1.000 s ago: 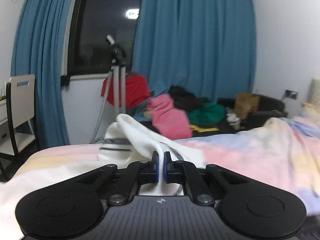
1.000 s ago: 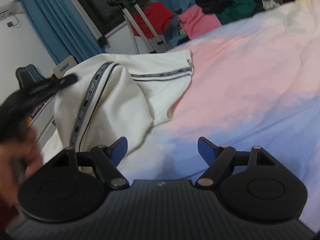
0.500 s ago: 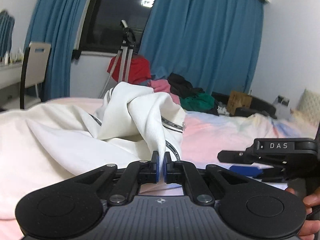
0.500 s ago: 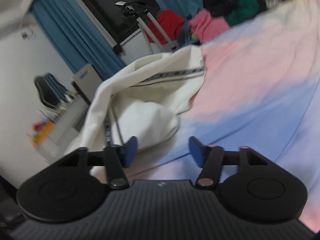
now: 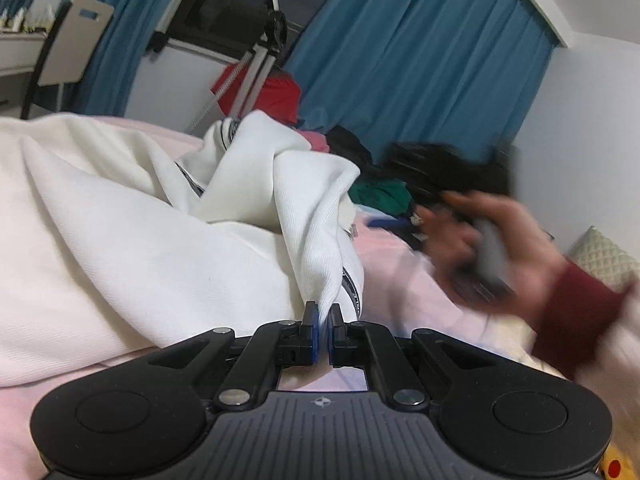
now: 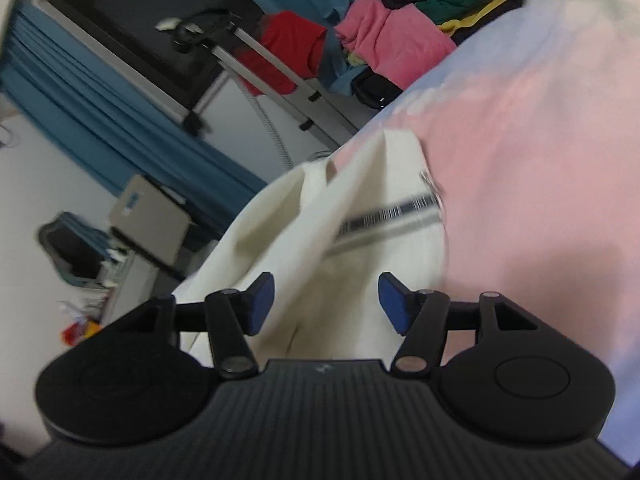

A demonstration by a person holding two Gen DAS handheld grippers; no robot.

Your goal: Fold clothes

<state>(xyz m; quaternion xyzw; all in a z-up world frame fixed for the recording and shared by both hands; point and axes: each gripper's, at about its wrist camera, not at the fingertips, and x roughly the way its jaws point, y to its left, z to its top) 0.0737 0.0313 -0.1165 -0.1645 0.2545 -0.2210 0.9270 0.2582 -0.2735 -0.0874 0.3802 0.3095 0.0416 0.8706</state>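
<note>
- Our left gripper (image 5: 323,320) has its two blue pads squeezed close together, and a fold of the white garment (image 5: 172,252) is pinched between them.
- From that pinch the white cloth climbs up and away in front of the fingers, then spreads out wide to the left of them, bunched and wrinkled on the bed (image 5: 404,256).
- A dark striped band (image 5: 352,288) runs along the cloth's edge, just past the right finger.
- To the right of our left fingers we see our right hand (image 5: 492,240), all blurry, with a dark red cuff (image 5: 576,312) at the wrist.
- Our right gripper (image 6: 326,304) has its blue pads (image 6: 262,302) far apart, holding nothing.
- The white garment (image 6: 320,248) fills the gap between those pads and goes on ahead of them. We cannot tell if the pads touch it.
- The striped band (image 6: 392,216) crosses the cloth ahead of the right fingers, and pink and blue bedding lies to their right.
- Far ahead of both grippers sit a pile of clothes (image 6: 392,44), a tripod (image 5: 260,56) and blue curtains (image 5: 420,72).
</note>
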